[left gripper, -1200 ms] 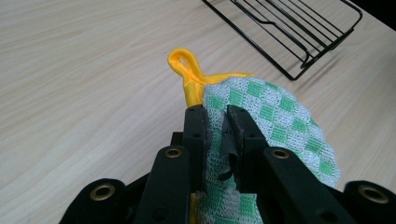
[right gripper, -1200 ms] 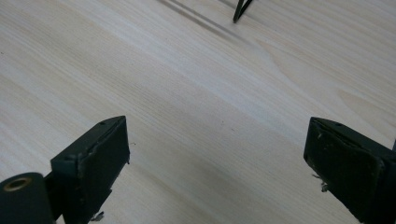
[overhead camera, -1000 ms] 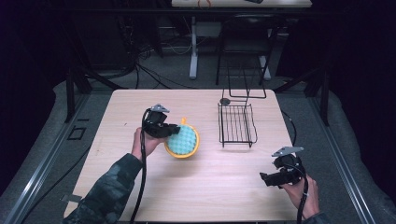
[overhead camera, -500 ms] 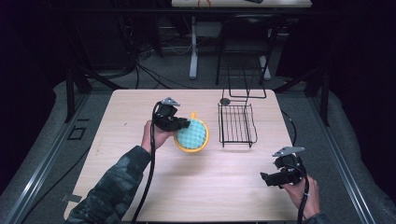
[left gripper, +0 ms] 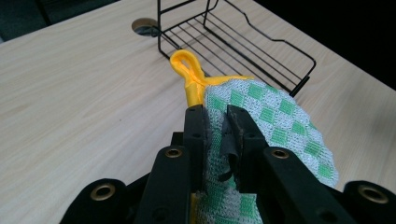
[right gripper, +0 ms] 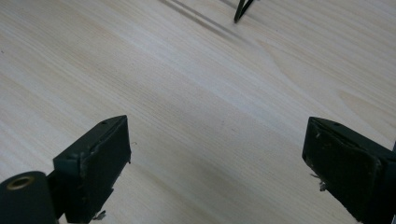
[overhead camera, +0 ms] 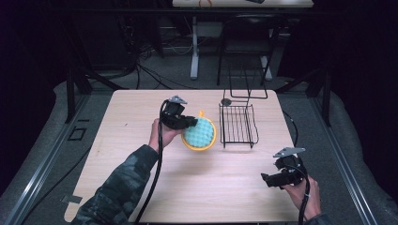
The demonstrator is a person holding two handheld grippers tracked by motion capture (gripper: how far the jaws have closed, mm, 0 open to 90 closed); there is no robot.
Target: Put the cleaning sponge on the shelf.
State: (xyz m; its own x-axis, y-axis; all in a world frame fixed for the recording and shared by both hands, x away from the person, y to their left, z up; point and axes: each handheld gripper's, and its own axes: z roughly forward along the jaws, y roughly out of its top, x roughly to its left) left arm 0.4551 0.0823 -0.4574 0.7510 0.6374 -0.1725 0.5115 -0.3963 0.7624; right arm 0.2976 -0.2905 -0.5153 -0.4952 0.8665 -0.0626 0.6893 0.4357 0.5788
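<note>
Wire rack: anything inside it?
Nothing shows in the wire rack; bare table is visible through its bars. The potholder, clamped in the left tongs, is beside it. The left gripper view cuts off the rack's far end.

Table lit from above, surroundings dark; pics slightly soft.

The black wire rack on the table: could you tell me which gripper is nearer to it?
Left. The left gripper, clamped on the pot holder, sits just beside the wire rack. The right gripper rests open near the table's front edge.
</note>
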